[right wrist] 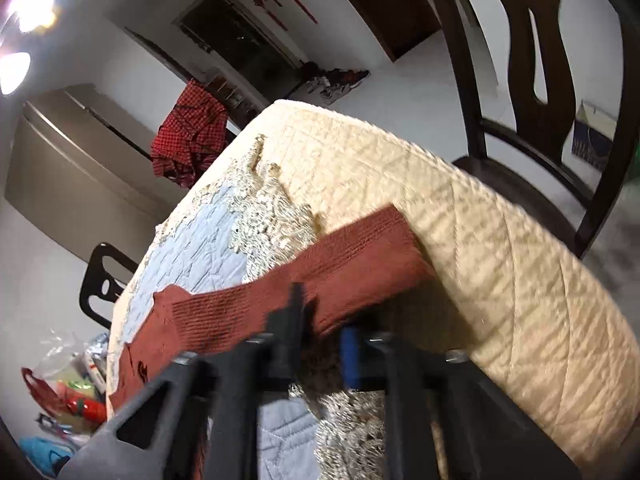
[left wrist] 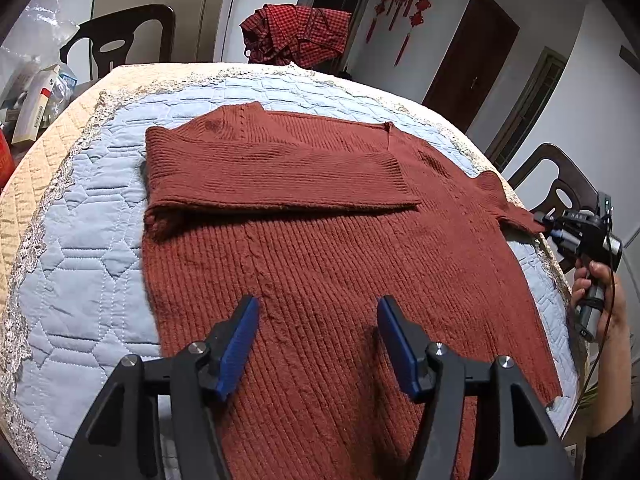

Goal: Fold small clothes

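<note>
A rust-red knit sweater (left wrist: 320, 240) lies flat on the quilted table cover (left wrist: 92, 264). Its left sleeve (left wrist: 280, 176) is folded across the chest. My left gripper (left wrist: 318, 320) is open and empty, hovering over the sweater's lower body. My right gripper (left wrist: 546, 224) is at the table's right edge, its jaws closed on the cuff of the right sleeve (left wrist: 508, 204). In the right wrist view the right gripper (right wrist: 320, 316) pinches the sleeve cuff (right wrist: 360, 256), which stretches over the cream edge of the cover (right wrist: 500, 248).
Dark wooden chairs stand at the far left (left wrist: 120, 40) and at the right (left wrist: 560, 188). A red checked cloth (left wrist: 296, 34) hangs beyond the table's far side. Boxes and bags (left wrist: 36, 96) crowd the far left corner.
</note>
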